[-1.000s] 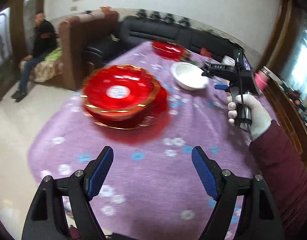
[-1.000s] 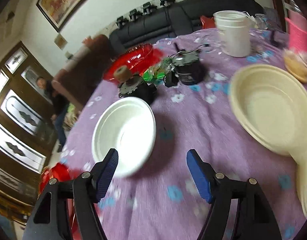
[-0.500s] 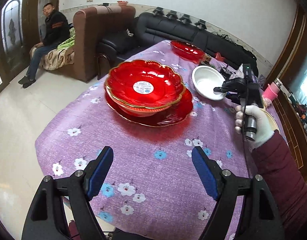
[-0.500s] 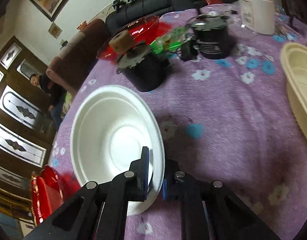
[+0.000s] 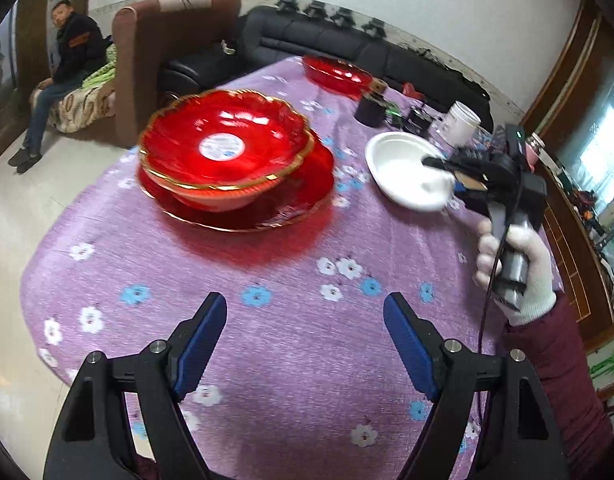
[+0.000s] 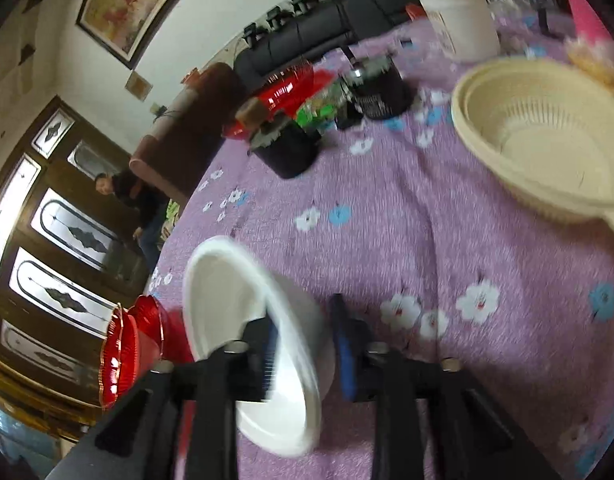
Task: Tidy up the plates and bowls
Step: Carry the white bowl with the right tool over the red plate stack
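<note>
Right gripper (image 6: 303, 356) is clamped on the rim of the thin white disposable bowl (image 6: 243, 320), tilted above the purple floral table (image 6: 407, 240). Bowl looks light, flexible, crushable; rim pinch suits it. Left gripper (image 5: 305, 340) open, empty, near the red gold-rimmed glass bowl (image 5: 223, 148).

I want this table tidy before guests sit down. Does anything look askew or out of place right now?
Only the white bowl looks askew: it is tilted, off the purple tablecloth, pinched by its rim in the right gripper. The red bowl sits squarely on its red plate.
</note>
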`<state>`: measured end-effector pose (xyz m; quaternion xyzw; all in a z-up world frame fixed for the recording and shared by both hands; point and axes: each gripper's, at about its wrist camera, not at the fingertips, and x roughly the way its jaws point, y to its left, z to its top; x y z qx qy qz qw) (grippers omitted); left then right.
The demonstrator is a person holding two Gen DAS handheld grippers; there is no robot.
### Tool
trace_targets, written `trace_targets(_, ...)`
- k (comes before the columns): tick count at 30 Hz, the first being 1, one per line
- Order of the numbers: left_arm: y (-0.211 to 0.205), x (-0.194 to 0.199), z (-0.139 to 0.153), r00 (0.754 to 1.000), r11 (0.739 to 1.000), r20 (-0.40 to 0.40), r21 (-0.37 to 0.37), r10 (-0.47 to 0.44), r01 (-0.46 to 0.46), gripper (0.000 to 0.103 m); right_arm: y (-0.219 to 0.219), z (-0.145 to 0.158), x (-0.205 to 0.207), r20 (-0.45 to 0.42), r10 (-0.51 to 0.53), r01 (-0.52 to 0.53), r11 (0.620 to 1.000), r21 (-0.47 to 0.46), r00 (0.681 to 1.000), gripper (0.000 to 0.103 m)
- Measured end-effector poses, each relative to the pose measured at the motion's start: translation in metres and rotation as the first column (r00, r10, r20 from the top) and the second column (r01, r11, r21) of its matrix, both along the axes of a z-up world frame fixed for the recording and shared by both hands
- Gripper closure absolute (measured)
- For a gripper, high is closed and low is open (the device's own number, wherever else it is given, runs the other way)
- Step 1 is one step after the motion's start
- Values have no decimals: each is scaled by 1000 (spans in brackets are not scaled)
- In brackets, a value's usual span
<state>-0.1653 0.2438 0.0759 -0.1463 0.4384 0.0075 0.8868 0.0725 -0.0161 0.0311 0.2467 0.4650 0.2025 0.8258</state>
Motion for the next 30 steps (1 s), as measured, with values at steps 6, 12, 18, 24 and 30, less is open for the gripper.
trace_targets(6,-6,6,-9,999,999,-27,9,-30,31,23,4,-3,30,-8,-99,99,993,-66,995,52)
trace_targets(12,-10,13,-2,998,998,-1,27,-61,61,23,7,-14,17,-20,-44,41,990,-132,999,53)
trace_targets(18,-33,34,2,993,993,-2,9,-121,121,23,-9,-9,-22,-19,34,-35,997,-71,999,93)
trace_targets(24,-60,51,5,988,988,4,8,-155,155,23,-38,1,-64,-53,133,-130,991,42,990,93)
trace_targets(30,-91,90,-15,983,982,-38,-48,-182,180,23,-37,-11,-74,-117,217,-217,976,13,969,93)
